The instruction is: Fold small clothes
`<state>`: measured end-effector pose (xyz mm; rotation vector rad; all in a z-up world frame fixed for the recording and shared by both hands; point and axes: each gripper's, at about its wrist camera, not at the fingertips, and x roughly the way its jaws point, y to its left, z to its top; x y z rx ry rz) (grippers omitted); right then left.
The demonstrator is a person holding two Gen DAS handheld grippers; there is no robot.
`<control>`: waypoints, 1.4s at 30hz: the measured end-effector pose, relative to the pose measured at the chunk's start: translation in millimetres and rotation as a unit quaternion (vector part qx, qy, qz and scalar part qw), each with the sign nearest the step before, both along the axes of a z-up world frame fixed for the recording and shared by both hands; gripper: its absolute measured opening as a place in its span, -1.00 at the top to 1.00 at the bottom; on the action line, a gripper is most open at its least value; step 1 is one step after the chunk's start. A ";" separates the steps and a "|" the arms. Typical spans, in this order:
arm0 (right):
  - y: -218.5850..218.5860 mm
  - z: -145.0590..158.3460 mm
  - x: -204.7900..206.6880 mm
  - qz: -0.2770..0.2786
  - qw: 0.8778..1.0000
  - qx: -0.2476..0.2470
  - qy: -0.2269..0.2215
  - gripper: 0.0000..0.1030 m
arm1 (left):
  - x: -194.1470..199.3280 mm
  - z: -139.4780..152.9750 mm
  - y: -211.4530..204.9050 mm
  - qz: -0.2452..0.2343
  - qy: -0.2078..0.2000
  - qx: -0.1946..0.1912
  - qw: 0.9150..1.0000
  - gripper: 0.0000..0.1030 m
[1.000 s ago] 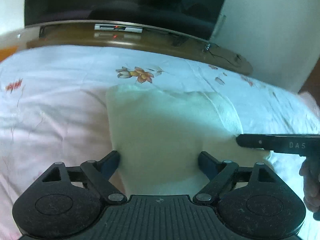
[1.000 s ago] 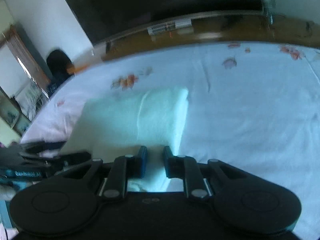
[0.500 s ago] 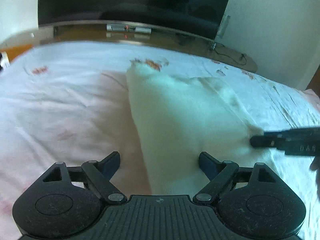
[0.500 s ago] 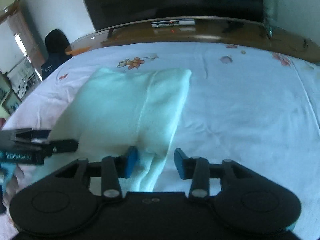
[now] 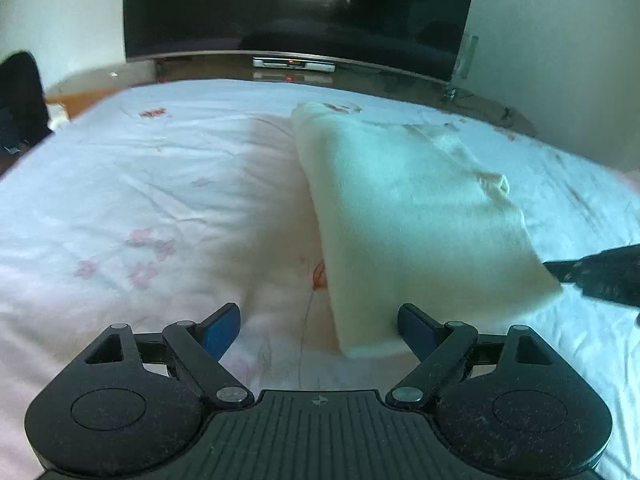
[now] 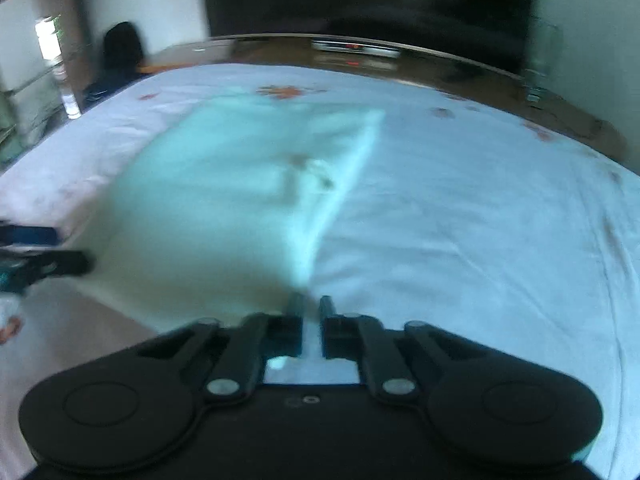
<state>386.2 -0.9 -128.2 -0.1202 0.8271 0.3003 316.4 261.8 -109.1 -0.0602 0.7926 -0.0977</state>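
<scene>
My right tool [image 6: 310, 306] is pinched nearly shut on the near corner of the white garment [image 5: 404, 208] lying on the bed [image 5: 140, 184], left tool [image 5: 319, 322] wide and empty beside it, so one-sided pull may skew the fold.

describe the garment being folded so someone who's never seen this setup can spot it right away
Start at the big dark TV on the far wall; the bed with a pale floral sheet runs from it toward the cameras. The folded garment lies right of centre, between the open left gripper and the right gripper, which pinches its near corner. It alone is plain cream, thick and unprinted.
</scene>
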 end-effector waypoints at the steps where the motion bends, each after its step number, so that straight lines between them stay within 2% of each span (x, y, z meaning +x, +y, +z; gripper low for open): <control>1: -3.0 -0.1 -4.3 -0.015 1.000 -0.001 0.001 0.84 | -9.2 4.4 -3.6 0.001 0.000 0.002 1.000 -0.66; 3: -15.6 13.7 -25.6 -0.025 0.999 0.045 0.001 0.63 | -35.7 20.7 -13.2 0.006 -0.005 0.007 1.000 -0.73; 4: -21.2 26.3 -44.7 -0.013 0.997 0.075 -0.008 0.40 | -48.5 29.8 -18.3 0.008 -0.009 0.008 1.000 -0.88; 5: -26.1 35.7 -63.2 -0.006 0.996 0.090 -0.016 0.08 | -66.0 41.9 -24.6 0.016 -0.022 0.007 1.000 -1.00; 6: -28.5 45.3 -81.6 -0.003 0.995 0.096 -0.024 -0.13 | -82.0 51.4 -30.7 0.020 -0.033 0.006 0.999 -1.00; 7: -29.9 55.7 -102.9 -0.003 0.995 0.097 -0.038 -0.59 | -95.9 60.0 -36.5 0.018 -0.039 0.008 0.999 -1.00; 8: -31.2 64.5 -125.5 -0.003 0.994 0.092 -0.054 -0.86 | -113.7 69.3 -43.8 0.018 -0.046 0.016 0.999 -1.00; 10: -33.7 76.5 -166.6 -0.003 0.994 0.068 -0.086 -0.88 | -144.7 83.4 -56.2 0.023 -0.061 0.032 0.997 -1.00; 12: -39.1 85.5 -198.5 -0.014 0.994 0.055 -0.095 -0.89 | -180.4 100.0 -66.1 0.010 -0.083 0.035 0.996 -1.00; 18: -50.9 120.1 -272.5 -0.041 0.991 0.068 -0.111 -0.99 | -261.6 134.8 -74.4 0.001 -0.118 0.018 0.993 -1.00; 22: -55.7 136.8 -312.7 -0.057 0.985 0.088 -0.135 -0.99 | -296.6 148.7 -72.1 0.003 -0.138 0.008 0.990 -1.00; 30: -51.1 150.2 -352.7 -0.059 0.982 0.079 -0.159 -0.99 | -328.6 157.0 -72.3 0.004 -0.152 -0.003 0.988 -1.00; 42: -52.4 155.8 -362.9 -0.075 0.979 0.074 -0.173 -0.99 | -335.4 166.1 -80.6 -0.010 -0.165 -0.003 0.986 -1.00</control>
